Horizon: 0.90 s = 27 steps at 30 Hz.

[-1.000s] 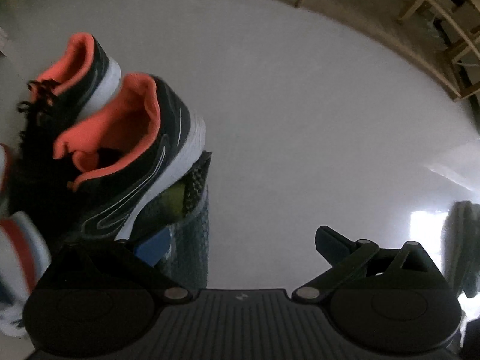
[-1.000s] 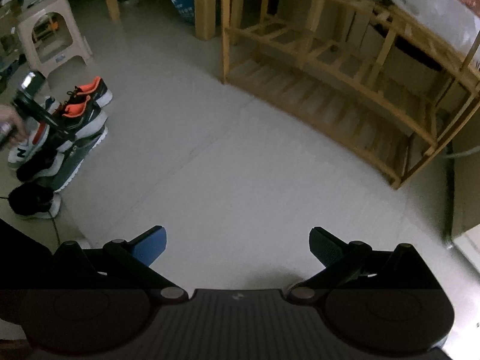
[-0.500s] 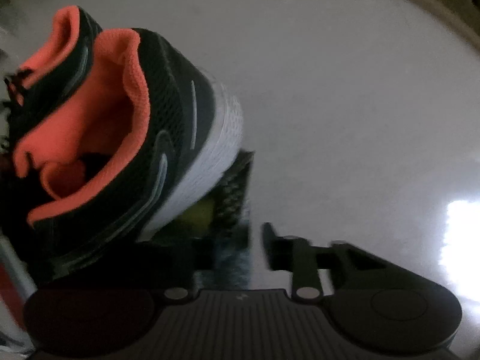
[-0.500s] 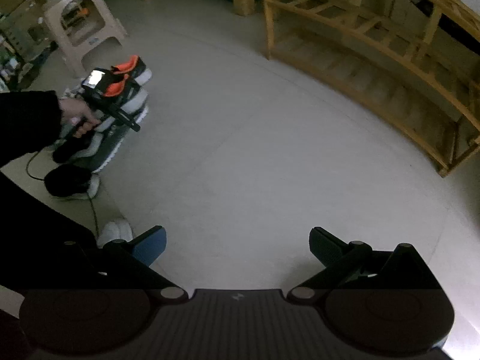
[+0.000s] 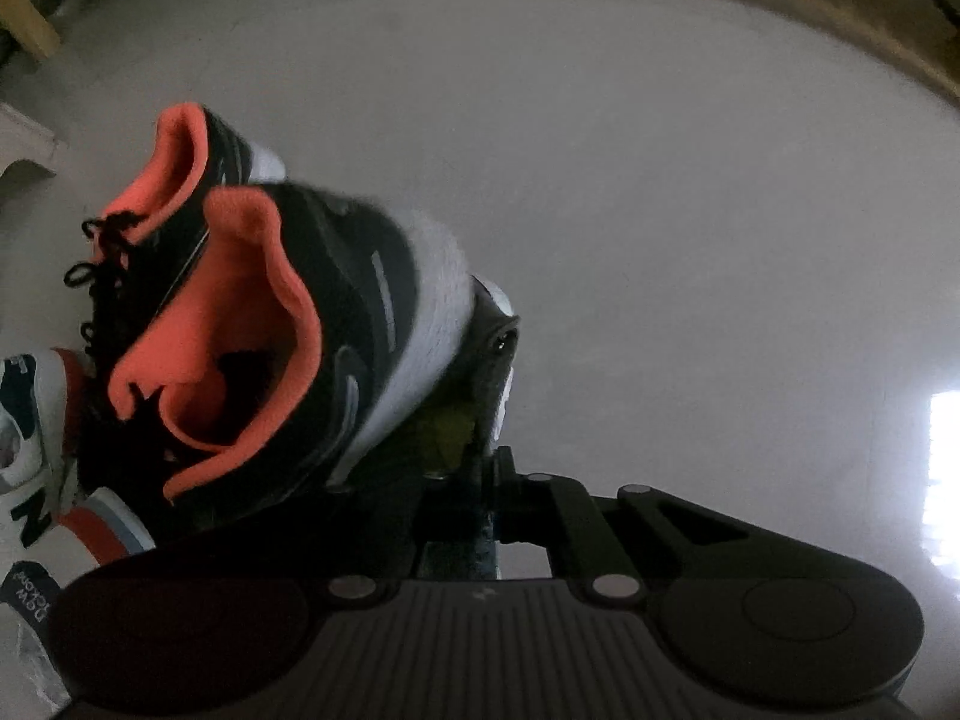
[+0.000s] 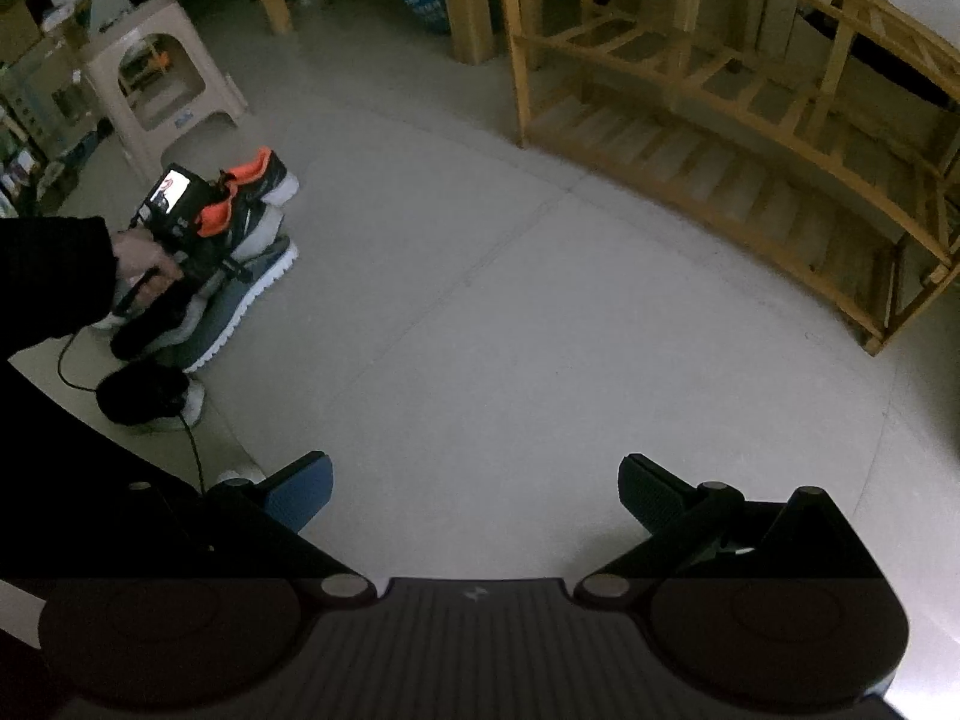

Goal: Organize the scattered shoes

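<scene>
None of the shoes is seen on the wooden rack; all are piled on the floor. The left tool is clamped on a grey shoe; the right tool is held wide, empty.

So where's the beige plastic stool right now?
In the right wrist view, the beige plastic stool stands upper left, just behind the shoe pile on the floor.

Floor open (rack beyond).
</scene>
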{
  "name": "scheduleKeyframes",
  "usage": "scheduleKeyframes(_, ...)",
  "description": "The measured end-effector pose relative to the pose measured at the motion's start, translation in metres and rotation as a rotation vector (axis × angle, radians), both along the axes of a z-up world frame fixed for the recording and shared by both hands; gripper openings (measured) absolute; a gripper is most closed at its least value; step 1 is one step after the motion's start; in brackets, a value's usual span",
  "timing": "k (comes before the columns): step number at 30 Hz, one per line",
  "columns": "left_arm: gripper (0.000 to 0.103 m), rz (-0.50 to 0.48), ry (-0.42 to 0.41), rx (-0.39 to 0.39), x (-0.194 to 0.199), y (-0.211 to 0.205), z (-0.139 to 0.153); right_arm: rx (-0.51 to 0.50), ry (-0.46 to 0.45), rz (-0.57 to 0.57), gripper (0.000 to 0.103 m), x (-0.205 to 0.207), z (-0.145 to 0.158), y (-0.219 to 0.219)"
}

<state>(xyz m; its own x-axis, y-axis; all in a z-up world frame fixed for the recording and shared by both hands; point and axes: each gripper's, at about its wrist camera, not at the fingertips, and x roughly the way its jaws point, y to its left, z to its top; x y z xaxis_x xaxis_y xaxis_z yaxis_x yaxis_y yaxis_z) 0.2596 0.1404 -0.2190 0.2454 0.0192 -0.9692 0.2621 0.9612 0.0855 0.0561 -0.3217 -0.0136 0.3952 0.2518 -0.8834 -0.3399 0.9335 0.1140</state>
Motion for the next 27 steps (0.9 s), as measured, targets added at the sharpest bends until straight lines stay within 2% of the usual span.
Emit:
scheduleKeyframes(5, 0.002, -0.026, -0.004, -0.068, -0.012, -0.024, 0.028, 0.014, -0.023, -0.011, 0.103, -0.002, 0.008, -0.002)
scheduleKeyframes(9, 0.002, -0.086, 0.007, -0.165, -0.014, -0.072, 0.044, 0.028, -0.032, -0.031, 0.103, -0.003, 0.013, -0.005)
scheduleKeyframes(17, 0.002, -0.33, 0.04, -0.235, -0.047, -0.2, 0.04, 0.043, -0.045, -0.054, 0.103, -0.006, 0.021, -0.014)
scheduleKeyframes(23, 0.002, -0.515, 0.122, -0.303, -0.094, -0.303, 0.03, 0.058, -0.053, -0.093, 0.103, -0.009, 0.026, -0.031)
scheduleKeyframes(27, 0.005, -0.571, 0.158, -0.33, -0.103, -0.325, 0.025, 0.06, -0.047, -0.122, 0.103, -0.012, 0.024, -0.044)
